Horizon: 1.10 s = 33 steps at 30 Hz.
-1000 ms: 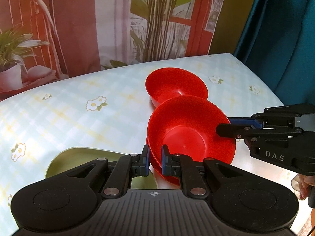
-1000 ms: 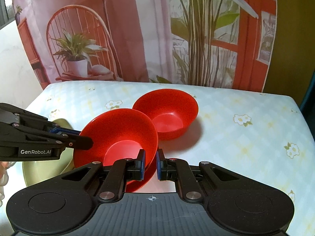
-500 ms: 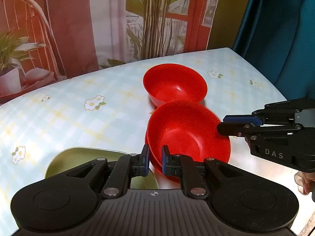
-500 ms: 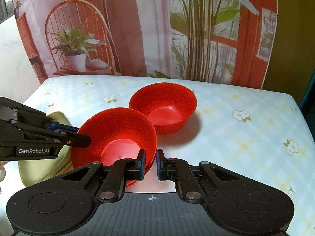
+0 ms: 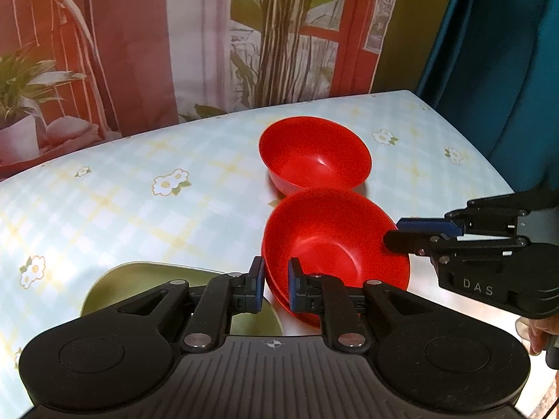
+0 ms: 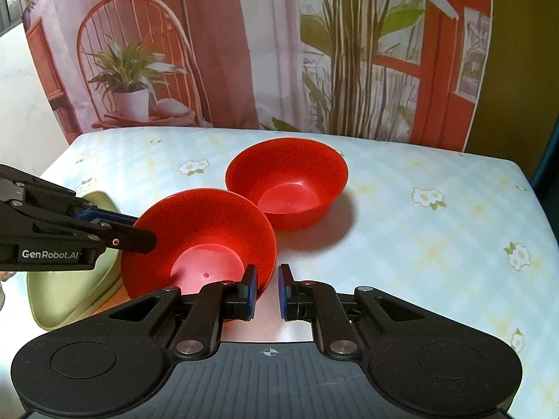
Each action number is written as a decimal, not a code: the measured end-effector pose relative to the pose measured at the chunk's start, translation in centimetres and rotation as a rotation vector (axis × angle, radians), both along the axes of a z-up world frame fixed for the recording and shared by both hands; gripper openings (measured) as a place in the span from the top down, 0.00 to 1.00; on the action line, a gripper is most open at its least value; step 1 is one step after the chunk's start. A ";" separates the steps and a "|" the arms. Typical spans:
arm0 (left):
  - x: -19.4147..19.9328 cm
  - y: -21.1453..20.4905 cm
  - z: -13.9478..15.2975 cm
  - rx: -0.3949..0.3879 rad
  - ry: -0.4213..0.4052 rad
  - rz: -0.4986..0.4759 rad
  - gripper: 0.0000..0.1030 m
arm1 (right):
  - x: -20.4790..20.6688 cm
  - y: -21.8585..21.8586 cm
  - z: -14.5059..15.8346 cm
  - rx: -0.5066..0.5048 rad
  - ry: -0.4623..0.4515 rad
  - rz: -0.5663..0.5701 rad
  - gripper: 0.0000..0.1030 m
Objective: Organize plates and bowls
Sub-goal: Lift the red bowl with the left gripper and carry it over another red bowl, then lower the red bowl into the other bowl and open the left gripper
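On the desk point(image 5: 104, 209), covered in a pale blue cloth with small flowers, two red bowls are sitting just beside each other. The near red bowl point(image 5: 332, 244) is lying toward the front edge, and the far red bowl point(image 5: 314, 153) is standing upright behind it, with nothing touching it.

Both tools are gripping the near bowl from opposite sides. The left gripper point(image 5: 276, 276) is holding its fingers point(image 5: 256, 279) narrow, closed on the bowl's left rim, which is running up between them. The right gripper point(image 6: 268, 286) is doing the same on the right rim – its fingers point(image 6: 284, 289) are narrow, with the rim's edge lying against the inner one. In the left wrist view its tips are straddling that rim from the side.

A second red edge point(image 5: 300, 314) is showing just under the near bowl – whether bowl or plate cannot be told. A green dish point(image 6: 70, 296) is lying just beside the near bowl on the left, partly under the left gripper.

Behind the desk a printed backdrop point(image 6: 244, 52) is hanging, showing a chair and plants.
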<state>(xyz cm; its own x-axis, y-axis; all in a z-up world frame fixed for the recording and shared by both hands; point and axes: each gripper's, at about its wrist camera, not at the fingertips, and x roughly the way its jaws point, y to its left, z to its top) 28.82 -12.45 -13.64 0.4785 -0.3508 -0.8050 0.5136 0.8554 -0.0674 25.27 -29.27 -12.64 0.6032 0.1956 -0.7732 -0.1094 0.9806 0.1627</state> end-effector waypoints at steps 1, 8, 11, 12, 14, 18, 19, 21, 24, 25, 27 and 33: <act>-0.1 0.1 0.1 -0.002 -0.003 0.003 0.86 | 0.0 0.0 -0.1 0.000 0.002 0.000 0.88; 0.5 0.7 1.0 -0.021 -0.017 0.025 0.85 | 0.1 -0.1 0.1 0.002 -0.009 -0.004 0.88; 0.9 0.9 1.8 -0.043 -0.037 0.036 0.85 | 0.3 -0.5 0.7 0.007 -0.030 -0.015 0.88; 1.0 0.9 2.1 -0.050 -0.044 0.038 0.85 | 0.4 -0.7 1.0 0.010 -0.038 -0.020 0.87; 1.5 0.7 2.7 -0.060 -0.060 0.042 0.85 | 0.9 -1.2 1.5 0.008 -0.054 -0.033 0.86; 2.4 0.4 3.9 -0.068 -0.093 0.053 0.85 | 2.1 -2.2 2.5 0.004 -0.085 -0.061 0.85; 2.6 0.3 4.2 -0.070 -0.102 0.059 0.83 | 2.4 -2.6 2.9 0.002 -0.098 -0.071 0.84; 3.1 0.3 4.8 -0.076 -0.121 0.076 0.67 | 3.1 -3.2 3.4 -0.002 -0.112 -0.084 0.84; 3.9 0.3 5.5 -0.101 -0.141 0.099 0.64 | 4.4 -4.1 4.1 -0.006 -0.135 -0.101 0.83; 4.2 0.2 5.7 -0.107 -0.144 0.101 0.64 | 4.7 -4.3 4.3 -0.006 -0.140 -0.104 0.82; 4.6 -0.1 5.8 -0.104 -0.152 0.107 0.64 | 5.4 -4.7 4.6 -0.013 -0.151 -0.109 0.82; 5.8 -1.1 5.2 -0.105 -0.136 0.107 0.64 | 7.1 -5.4 4.4 -0.025 -0.155 -0.116 0.82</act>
<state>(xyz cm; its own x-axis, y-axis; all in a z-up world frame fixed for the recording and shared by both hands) 34.63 -13.58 -8.46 0.6195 -0.3704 -0.6921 0.4302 0.8977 -0.0954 32.33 -34.69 -8.25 0.7331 0.1001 -0.6728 -0.0178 0.9916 0.1281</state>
